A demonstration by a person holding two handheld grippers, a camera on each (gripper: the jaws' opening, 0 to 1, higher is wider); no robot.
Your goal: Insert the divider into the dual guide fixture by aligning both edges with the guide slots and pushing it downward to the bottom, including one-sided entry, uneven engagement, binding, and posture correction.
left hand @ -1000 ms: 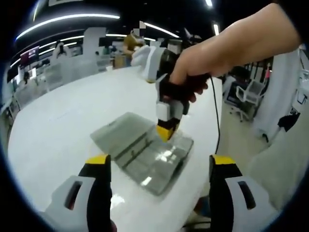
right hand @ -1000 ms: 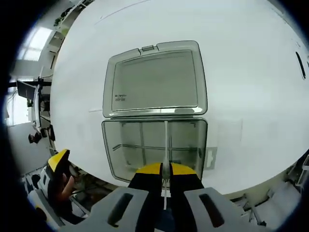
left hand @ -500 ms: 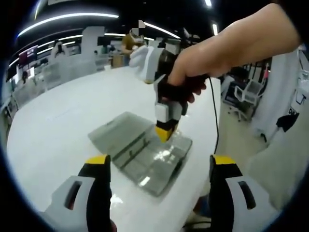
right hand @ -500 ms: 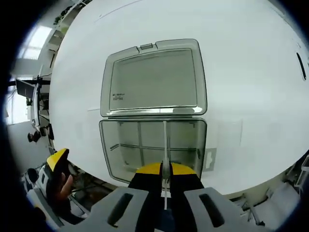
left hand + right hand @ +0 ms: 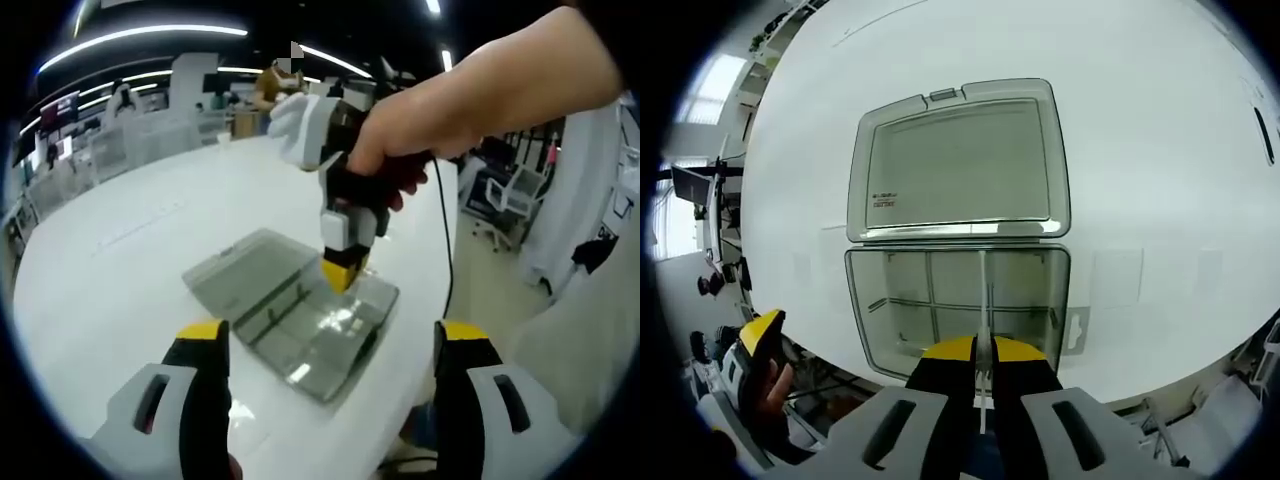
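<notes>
A clear grey plastic organiser box (image 5: 958,300) lies open on the white table (image 5: 1140,120), its lid (image 5: 958,165) flat beyond the tray. My right gripper (image 5: 983,350) is shut on a thin clear divider (image 5: 984,300) that stands on edge in the tray, running between the near and far walls. In the left gripper view the right gripper (image 5: 340,268), held by a hand (image 5: 420,130), points straight down onto the box (image 5: 290,315). My left gripper (image 5: 325,350) hovers open in front of the box, holding nothing.
The box sits near the table edge (image 5: 400,400). Another gripper's yellow tip (image 5: 758,335) shows beyond the table edge at the lower left. Office chairs (image 5: 515,195) and desks stand beyond the table.
The box has shifted very slightly in both views as the hands drift; the divider stays gripped in the tray and the left gripper stays open.
</notes>
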